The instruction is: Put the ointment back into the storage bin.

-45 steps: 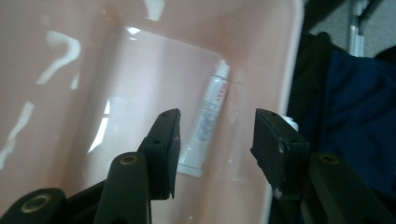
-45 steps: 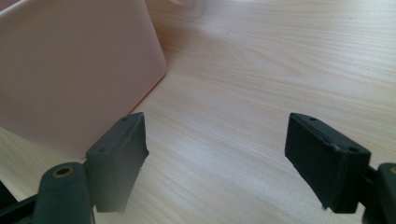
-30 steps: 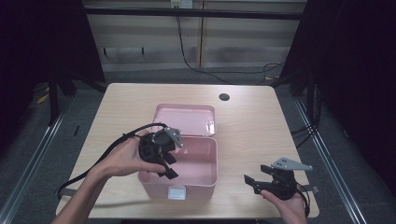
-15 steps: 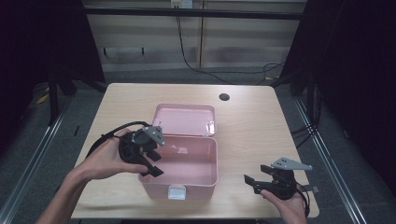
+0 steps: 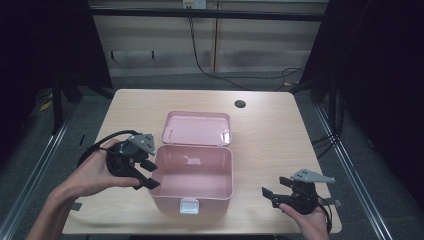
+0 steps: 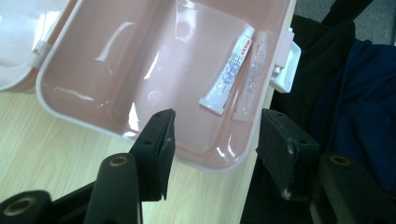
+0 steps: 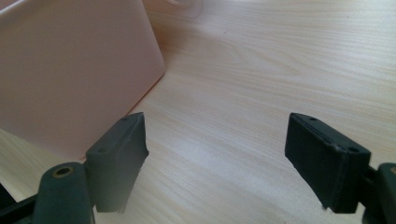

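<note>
An open pink box (image 5: 192, 197) stands mid-table, its lid (image 5: 197, 127) laid back flat behind it. In the left gripper view a white tube (image 6: 229, 70) lies on the floor of the box (image 6: 93, 70), near the front wall with the white latch (image 6: 285, 65). My left gripper (image 5: 150, 174) hovers at the box's left rim, open and holding nothing; in its own view the left gripper (image 6: 217, 126) looks down into the box. My right gripper (image 5: 268, 196) rests low near the front right of the table, open, and the right gripper (image 7: 217, 128) has the box wall (image 7: 70, 70) at its left.
The wooden table (image 5: 280, 140) has a round cable hole (image 5: 240, 104) at the back. A white latch (image 5: 189, 205) sits on the box's front. A person's dark clothing (image 6: 355, 93) lies past the table's near edge.
My left gripper has drawn back leftward from over the box to its left rim. The right gripper has stayed put.
</note>
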